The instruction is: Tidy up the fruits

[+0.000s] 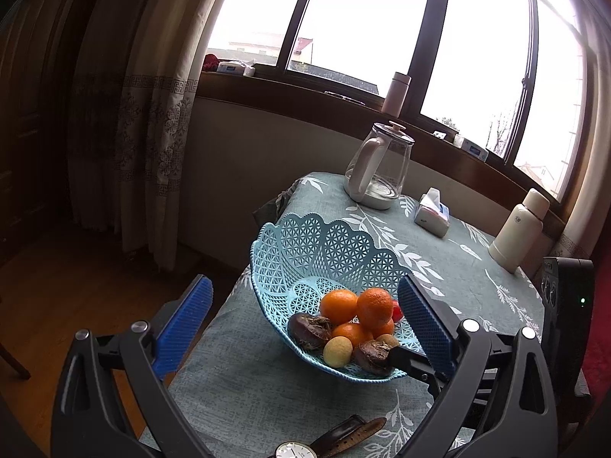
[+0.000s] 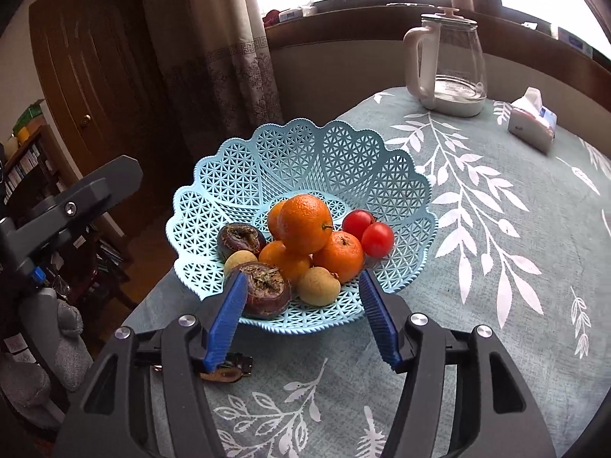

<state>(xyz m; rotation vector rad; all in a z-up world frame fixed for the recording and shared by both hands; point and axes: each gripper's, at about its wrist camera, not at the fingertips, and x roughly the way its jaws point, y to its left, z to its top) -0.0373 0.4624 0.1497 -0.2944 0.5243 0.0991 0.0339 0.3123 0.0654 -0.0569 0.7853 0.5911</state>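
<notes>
All visible fruits [image 2: 305, 244] lie in the basket [image 2: 244, 175] near the desk's [image 2: 496, 229] left edge; both grippers [image 1: 305, 316] [image 2: 301, 305] released, empty; task appears complete.

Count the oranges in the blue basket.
4 visible: a big orange on top, one tucked behind its left, one front-left, one front-right. More may be hidden underneath.

This is a lived-in home room: ahead of the claw a table under a leaf-print cloth [image 2: 496, 198] carries a glass kettle [image 2: 446, 65] and tissue pack [image 2: 532, 124], a patterned curtain [image 2: 214, 57] hangs beyond, with a wooden door [image 2: 84, 76] and bookshelf [image 2: 26, 160] to its left.
</notes>
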